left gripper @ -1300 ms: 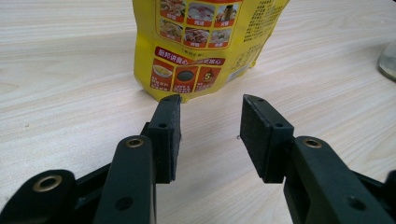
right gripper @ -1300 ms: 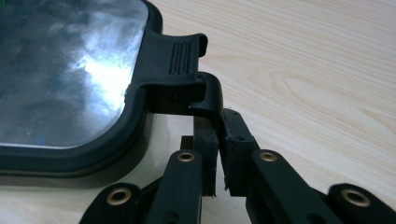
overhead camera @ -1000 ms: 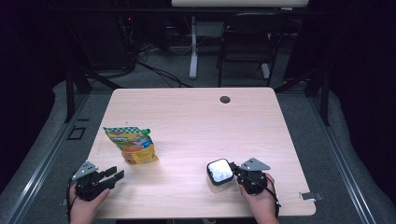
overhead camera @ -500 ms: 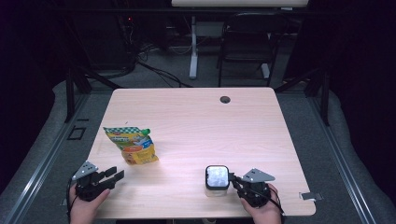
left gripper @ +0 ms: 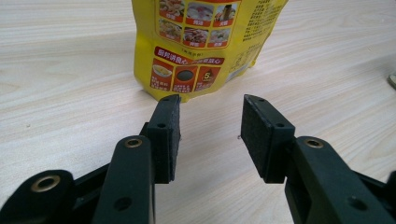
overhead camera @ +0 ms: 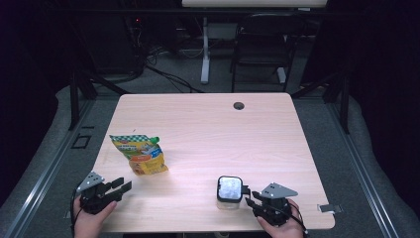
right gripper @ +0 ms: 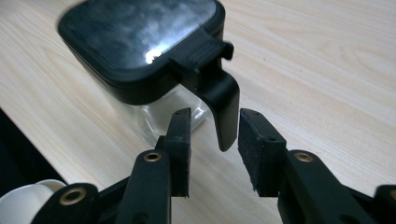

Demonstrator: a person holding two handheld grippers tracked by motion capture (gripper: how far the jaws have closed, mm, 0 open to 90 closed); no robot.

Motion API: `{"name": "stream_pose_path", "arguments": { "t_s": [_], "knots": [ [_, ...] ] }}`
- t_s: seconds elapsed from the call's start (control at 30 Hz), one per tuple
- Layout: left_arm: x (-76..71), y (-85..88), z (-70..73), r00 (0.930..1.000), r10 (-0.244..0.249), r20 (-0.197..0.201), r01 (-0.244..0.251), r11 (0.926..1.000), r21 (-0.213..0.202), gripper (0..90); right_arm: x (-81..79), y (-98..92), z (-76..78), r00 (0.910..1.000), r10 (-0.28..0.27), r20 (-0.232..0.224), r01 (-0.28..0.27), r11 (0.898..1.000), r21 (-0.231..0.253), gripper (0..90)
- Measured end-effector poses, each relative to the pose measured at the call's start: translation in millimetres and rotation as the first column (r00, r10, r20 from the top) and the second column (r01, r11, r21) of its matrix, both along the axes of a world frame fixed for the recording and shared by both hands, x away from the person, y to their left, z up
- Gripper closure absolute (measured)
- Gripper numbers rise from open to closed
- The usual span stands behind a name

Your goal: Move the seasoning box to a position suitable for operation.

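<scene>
A yellow printed pouch (overhead camera: 140, 154) lies on the left half of the wooden table (overhead camera: 208, 129). My left gripper (overhead camera: 124, 187) rests at the near left corner, open, pointing at the pouch (left gripper: 201, 42) a short way ahead of its jaws (left gripper: 210, 109). A clear box with a black lid (overhead camera: 229, 191) stands near the front edge. My right gripper (overhead camera: 250, 194) sits just right of it. Its jaws have just been opening, and the lid's black clasp (right gripper: 219, 107) hangs between the tips (right gripper: 215, 121) with gaps on both sides.
A black cable grommet (overhead camera: 239, 105) sits at the table's far edge. A chair (overhead camera: 262, 44) and a desk leg stand on the floor beyond. A strip of tape (overhead camera: 329, 208) marks the near right corner. The front edge runs close under both hands.
The right gripper has drawn back toward the near edge and opened its jaws off the box's clasp. The box has shifted slightly nearer. The left gripper has kept still.
</scene>
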State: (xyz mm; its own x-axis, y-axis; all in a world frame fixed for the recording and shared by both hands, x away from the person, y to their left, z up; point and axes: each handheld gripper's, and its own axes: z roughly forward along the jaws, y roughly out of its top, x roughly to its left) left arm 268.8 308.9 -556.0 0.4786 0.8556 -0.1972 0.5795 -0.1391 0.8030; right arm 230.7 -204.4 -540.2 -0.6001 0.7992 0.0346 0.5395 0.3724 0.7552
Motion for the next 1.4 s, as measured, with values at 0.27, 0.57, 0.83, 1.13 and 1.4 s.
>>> {"name": "stream_pose_path", "arguments": {
  "t_s": [0.27, 0.57, 0.83, 1.13, 1.4],
  "knots": [
    [-1.1, -3.1, 1.2, 0.9993, -0.032, -0.019, 0.031, 0.9994, -0.014, 58.6, -4.1, -2.1, 19.3, 0.9969, -0.017, 0.077, 0.014, 0.999, 0.038, 64.8],
    [-5.1, -14.4, 4.9, 0.9988, -0.050, -0.003, 0.050, 0.9987, -0.007, 57.3, -2.8, -12.2, 31.6, 0.9952, -0.067, 0.072, 0.059, 0.993, 0.101, 75.4],
    [-8.7, -27.3, 12.2, 0.9963, -0.085, 0.018, 0.084, 0.9964, 0.010, 56.2, 6.7, -9.7, 50.5, 0.9946, -0.048, 0.092, 0.041, 0.996, 0.079, 90.0],
    [-10.9, -38.3, 13.7, 0.9913, -0.131, 0.006, 0.131, 0.9913, -0.010, 57.8, 9.4, 7.0, 50.8, 0.9949, -0.017, 0.100, 0.009, 0.997, 0.081, 90.0],
    [-12.0, -53.2, 14.2, 0.9851, -0.172, -0.011, 0.172, 0.9852, -0.002, 63.3, 7.5, 11.5, 44.4, 0.9951, -0.019, 0.097, 0.013, 0.998, 0.064, 90.0]
  ]
}}
